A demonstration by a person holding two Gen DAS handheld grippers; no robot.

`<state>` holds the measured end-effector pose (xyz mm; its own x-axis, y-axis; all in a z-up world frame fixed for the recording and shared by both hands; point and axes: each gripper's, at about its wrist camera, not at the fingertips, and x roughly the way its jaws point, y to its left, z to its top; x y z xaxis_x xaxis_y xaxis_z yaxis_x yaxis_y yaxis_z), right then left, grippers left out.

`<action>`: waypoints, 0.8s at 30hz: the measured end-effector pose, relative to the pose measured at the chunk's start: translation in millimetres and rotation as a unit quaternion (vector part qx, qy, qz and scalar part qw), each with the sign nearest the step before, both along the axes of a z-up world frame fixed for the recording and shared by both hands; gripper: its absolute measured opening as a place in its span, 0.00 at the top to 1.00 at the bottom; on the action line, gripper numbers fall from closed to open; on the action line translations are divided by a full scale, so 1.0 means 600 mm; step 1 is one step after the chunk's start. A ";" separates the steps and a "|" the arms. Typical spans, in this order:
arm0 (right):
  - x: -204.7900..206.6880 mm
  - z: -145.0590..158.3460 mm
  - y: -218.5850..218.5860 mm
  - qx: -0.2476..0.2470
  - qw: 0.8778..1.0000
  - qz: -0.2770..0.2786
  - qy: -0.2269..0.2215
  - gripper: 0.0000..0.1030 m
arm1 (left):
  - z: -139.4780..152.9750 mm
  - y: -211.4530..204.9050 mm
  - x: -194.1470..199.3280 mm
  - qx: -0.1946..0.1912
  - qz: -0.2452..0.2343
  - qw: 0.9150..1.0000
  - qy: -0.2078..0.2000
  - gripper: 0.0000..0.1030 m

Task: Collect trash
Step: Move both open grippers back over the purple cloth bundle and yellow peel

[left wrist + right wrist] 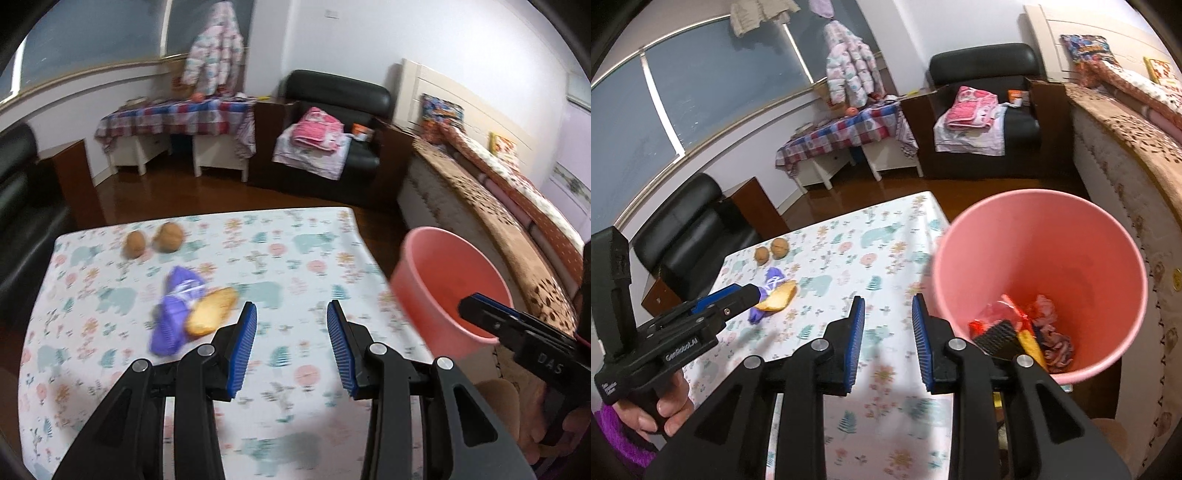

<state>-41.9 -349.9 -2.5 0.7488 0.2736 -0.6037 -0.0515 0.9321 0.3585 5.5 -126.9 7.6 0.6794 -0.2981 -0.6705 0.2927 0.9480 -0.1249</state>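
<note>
Blue-padded left tongs (291, 314) open, right tongs (888, 310) empty

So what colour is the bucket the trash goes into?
Pink. The bucket shows best in the right wrist view, beside the table.

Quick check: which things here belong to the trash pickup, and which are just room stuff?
Job:
- purple wrapper on the table
- bread piece against it
- two walnuts
- pink bucket, trash already inside
- left hand-held gripper and right hand-held gripper, both empty

Lying about:
- armchair
- folded pink clothes
- hanging jacket
- bed
</note>
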 end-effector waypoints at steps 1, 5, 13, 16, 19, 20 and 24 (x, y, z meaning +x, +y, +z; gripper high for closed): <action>0.003 0.000 0.008 -0.001 1.000 0.005 0.000 0.74 | -0.002 0.013 0.003 -0.001 0.010 1.000 0.002 0.62; 0.017 -0.007 0.039 -0.006 1.000 0.029 0.008 0.74 | -0.011 0.062 0.013 -0.003 0.045 0.999 0.008 0.62; 0.048 -0.025 0.101 -0.019 0.996 0.079 0.024 0.74 | -0.036 0.124 0.039 -0.014 0.088 0.995 0.032 0.62; 0.060 -0.031 0.120 -0.022 0.995 0.092 0.029 0.74 | -0.050 0.132 0.053 -0.019 0.091 0.995 0.044 0.62; 0.073 -0.039 0.136 -0.021 0.994 0.102 0.034 0.74 | -0.062 0.133 0.069 -0.023 0.092 0.994 0.051 0.63; 0.076 -0.040 0.139 -0.021 0.994 0.104 0.035 0.74 | -0.065 0.132 0.075 -0.025 0.093 0.994 0.054 0.63; 0.100 -0.047 0.156 -0.014 0.993 0.113 0.041 0.74 | -0.072 0.128 0.092 -0.031 0.092 0.993 0.060 0.63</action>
